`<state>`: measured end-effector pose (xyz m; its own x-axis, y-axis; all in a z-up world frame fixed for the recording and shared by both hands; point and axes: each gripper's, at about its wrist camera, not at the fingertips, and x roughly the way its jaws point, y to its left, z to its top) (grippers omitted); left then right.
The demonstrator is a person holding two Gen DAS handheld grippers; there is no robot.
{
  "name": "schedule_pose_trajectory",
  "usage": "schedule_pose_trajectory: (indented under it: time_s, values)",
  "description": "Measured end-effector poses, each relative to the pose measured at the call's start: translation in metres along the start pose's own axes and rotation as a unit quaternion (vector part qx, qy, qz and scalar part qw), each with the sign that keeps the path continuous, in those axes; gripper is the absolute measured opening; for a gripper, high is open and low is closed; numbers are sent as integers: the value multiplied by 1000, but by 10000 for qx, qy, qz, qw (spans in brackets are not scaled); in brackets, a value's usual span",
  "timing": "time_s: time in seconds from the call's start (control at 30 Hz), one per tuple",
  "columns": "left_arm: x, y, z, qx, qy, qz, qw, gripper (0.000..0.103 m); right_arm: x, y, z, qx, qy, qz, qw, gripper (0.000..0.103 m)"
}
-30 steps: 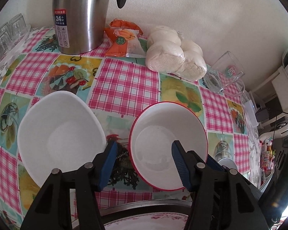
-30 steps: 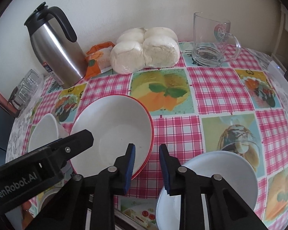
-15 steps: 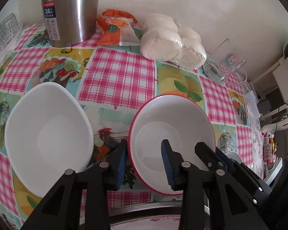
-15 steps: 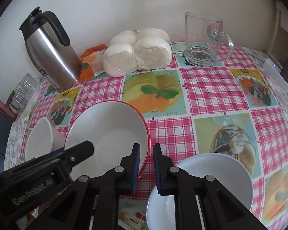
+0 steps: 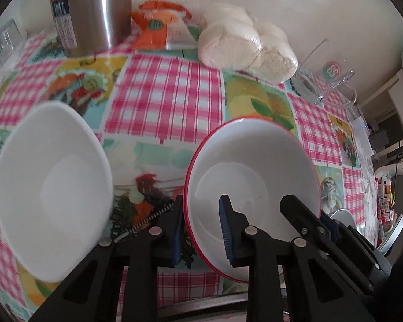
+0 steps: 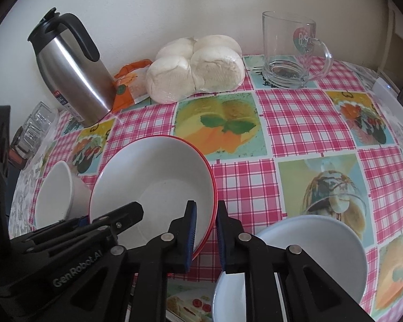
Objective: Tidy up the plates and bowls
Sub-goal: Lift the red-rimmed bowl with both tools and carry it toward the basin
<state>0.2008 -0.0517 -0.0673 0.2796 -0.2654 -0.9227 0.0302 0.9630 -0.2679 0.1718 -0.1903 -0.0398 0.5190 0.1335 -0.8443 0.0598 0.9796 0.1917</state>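
Two grippers meet on one dish: your left gripper point(image 5: 201, 225) has just been closing, and its blue pads now stand either side of the near-left rim of the red-rimmed bowl point(image 5: 255, 177), one pad outside, one inside. Your right gripper point(image 6: 204, 230) pinches the same bowl's opposite rim, its jaws nearly together with only the wall between them. "GenRobot.AI" reads in white along the left gripper's black body in the right wrist view.

Three bowls are in sight, counted nearest first: a pale bowl point(image 6: 308, 252) just right of your right gripper, the red-rimmed bowl between your hands, and a plain white bowl point(image 5: 51, 187) to its left, apart from it. All sit on the pink checked tablecloth point(image 6: 295, 123).

Farther back, by the wall, stand one steel thermos jug point(image 6: 75, 75) with a red-and-blue label too blurred to read, one orange snack packet point(image 6: 129, 86), one bag of white buns point(image 6: 196, 69), and one glass mug point(image 6: 289, 51) bearing a round red-and-green logo, lettering unclear.
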Motion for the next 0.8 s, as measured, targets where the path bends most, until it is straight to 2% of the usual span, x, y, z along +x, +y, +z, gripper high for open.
schedule_pose_trajectory:
  time_s: [0.07,0.53,0.8]
  values:
    - [9,4,-1,-113,157,-33,9998,22,0,2,0,-48,3,-57,10000,16]
    - [-2,4,0,-17,-3,67,10000,20,1,2,-2,-26,5,-14,10000,16]
    - [-19,0,2,6,-180,-27,9998,20,-14,3,0,-56,-217,90,9997,16]
